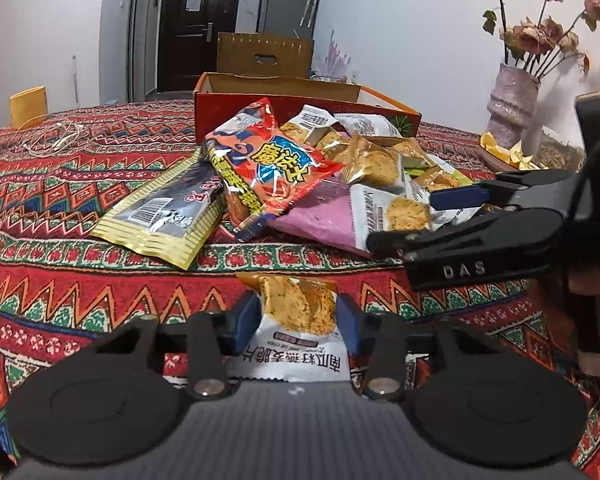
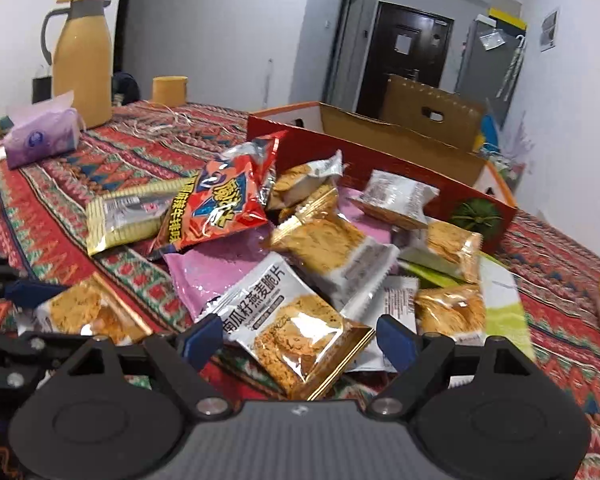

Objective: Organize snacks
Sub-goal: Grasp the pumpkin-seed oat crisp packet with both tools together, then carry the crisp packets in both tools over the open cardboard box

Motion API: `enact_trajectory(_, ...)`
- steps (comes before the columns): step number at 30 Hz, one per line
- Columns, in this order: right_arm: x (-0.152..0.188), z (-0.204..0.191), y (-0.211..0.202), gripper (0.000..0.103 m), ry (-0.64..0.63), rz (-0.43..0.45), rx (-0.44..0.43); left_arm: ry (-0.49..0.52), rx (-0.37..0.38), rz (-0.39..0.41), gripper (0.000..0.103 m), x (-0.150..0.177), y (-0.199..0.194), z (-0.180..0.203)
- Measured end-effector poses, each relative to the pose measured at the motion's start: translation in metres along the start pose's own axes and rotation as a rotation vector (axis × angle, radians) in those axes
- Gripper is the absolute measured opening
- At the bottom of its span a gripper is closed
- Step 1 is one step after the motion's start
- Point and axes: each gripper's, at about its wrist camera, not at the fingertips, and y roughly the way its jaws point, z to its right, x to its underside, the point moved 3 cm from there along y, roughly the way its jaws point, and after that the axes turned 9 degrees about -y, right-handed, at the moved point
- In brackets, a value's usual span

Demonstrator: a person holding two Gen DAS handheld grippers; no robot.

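Note:
A pile of snack packets lies on the patterned tablecloth in front of an open red cardboard box (image 1: 300, 110) (image 2: 380, 168). My left gripper (image 1: 297, 314) is shut on a white and gold oat crisp packet (image 1: 300, 320), which also shows in the right wrist view (image 2: 84, 312). My right gripper (image 2: 296, 338) is open, its blue pads on either side of another oat crisp packet (image 2: 296, 320) that lies on the pile's near edge. It also shows in the left wrist view (image 1: 412, 216). A red chip bag (image 1: 268, 156) (image 2: 216, 204) and a gold packet (image 1: 168, 212) lie at the left.
A vase of dried flowers (image 1: 512, 100) stands at the right of the table. A yellow thermos jug (image 2: 82, 56), a purple tissue pack (image 2: 44, 136) and a yellow cup (image 2: 170, 90) stand at the far left. A dish of orange slices (image 1: 504, 150) is beside the vase.

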Motion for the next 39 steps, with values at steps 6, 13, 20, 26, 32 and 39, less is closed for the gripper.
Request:
enact_trajectory(6,-0.002,0.009,0.009,0.071,0.054,0.030,-0.122,-0.019,-0.045,0.014,0.033,-0.002,-0.010,-0.003)
enact_trajectory(13,0.032,0.009,-0.031,0.042,0.200,-0.002,-0.116,-0.021,-0.087,0.037,0.021,0.012,-0.033,0.003)
enact_trajectory(20,0.095,0.008,-0.107,0.048,0.408,-0.009,0.058,-0.007,-0.036,0.015,0.050,0.028,-0.047,0.023)
enact_trajectory(26,0.114,0.001,-0.127,0.070,0.401,0.016,0.052,0.019,-0.064,-0.011,0.067,0.034,-0.033,0.041)
enact_trajectory(32,0.109,0.001,-0.116,0.056,0.364,-0.001,0.083,0.052,-0.137,0.016,0.048,0.036,-0.024,0.049)
enact_trajectory(39,0.109,-0.003,-0.118,0.044,0.330,0.000,0.107,0.061,-0.099,-0.022,0.041,0.039,-0.035,0.058)
